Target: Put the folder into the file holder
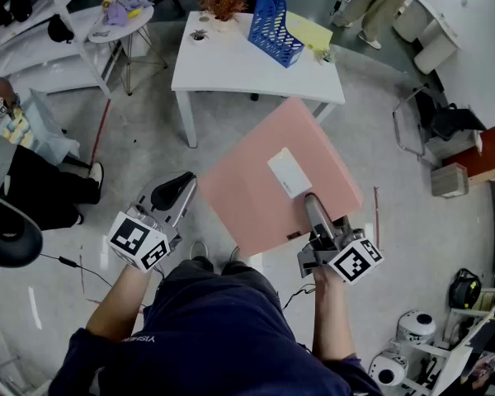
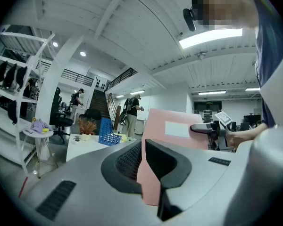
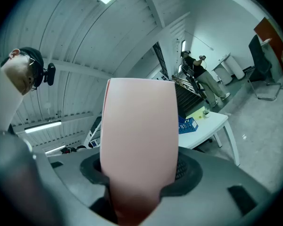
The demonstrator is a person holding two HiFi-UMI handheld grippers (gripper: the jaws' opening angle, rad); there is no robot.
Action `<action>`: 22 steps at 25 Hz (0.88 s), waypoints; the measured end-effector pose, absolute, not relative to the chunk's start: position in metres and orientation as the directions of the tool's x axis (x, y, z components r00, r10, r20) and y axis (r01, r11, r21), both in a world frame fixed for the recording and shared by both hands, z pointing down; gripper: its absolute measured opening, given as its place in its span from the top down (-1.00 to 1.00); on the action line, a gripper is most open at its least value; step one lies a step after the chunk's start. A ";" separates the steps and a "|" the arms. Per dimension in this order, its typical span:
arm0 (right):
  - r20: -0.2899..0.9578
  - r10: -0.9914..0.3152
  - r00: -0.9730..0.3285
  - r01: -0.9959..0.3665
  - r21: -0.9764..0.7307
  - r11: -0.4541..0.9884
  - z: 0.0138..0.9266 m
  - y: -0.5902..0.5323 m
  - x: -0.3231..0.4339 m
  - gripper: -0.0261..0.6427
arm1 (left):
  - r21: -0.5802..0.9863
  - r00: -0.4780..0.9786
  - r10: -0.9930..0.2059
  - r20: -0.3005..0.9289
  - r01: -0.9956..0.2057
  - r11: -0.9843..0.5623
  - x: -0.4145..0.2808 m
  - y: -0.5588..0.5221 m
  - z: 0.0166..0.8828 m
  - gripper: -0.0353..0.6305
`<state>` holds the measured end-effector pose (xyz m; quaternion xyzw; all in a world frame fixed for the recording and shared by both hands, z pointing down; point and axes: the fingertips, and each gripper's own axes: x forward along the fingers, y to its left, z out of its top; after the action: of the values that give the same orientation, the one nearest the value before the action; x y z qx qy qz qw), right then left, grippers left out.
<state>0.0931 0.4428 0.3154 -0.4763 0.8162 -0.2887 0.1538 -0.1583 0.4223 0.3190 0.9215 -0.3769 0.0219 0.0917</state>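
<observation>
My right gripper (image 1: 313, 205) has its jaws clamped on the near edge of the flat pink folder with a white label (image 1: 264, 163). The folder hangs in the air over the floor, face up, short of the bench. My left gripper (image 1: 181, 190) sits just beside the folder's left corner with its jaws apart. Pink shows through the gap, but I cannot tell whether a pad touches the corner. So 1 gripper carries the folder, and of the 2 the right one is nearer the target.

Beyond the folder's far corner stands the white rectangular bench (image 1: 231, 64). On its far half sits the blue plastic mesh file holder (image 1: 276, 27), open side up. It is well apart from the folder, almost straight ahead and a little left of my right jaws. Its long axis runs diagonally, far-left to near-right, while the folder lies flat. I judge the coming move needs the folder carried forward, stood on edge and turned to line up with that slot.
</observation>
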 end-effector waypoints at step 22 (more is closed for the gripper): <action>0.048 -0.877 -0.478 -0.698 -0.627 0.346 0.322 0.413 0.093 0.11 | 0.133 0.725 -0.680 0.105 -0.688 -0.713 -0.157 0.391 0.311 0.75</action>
<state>0.0932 0.4128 0.3223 -0.4882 0.8065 -0.2977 0.1503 -0.1570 0.3910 0.3113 0.9252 -0.3698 0.0241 0.0817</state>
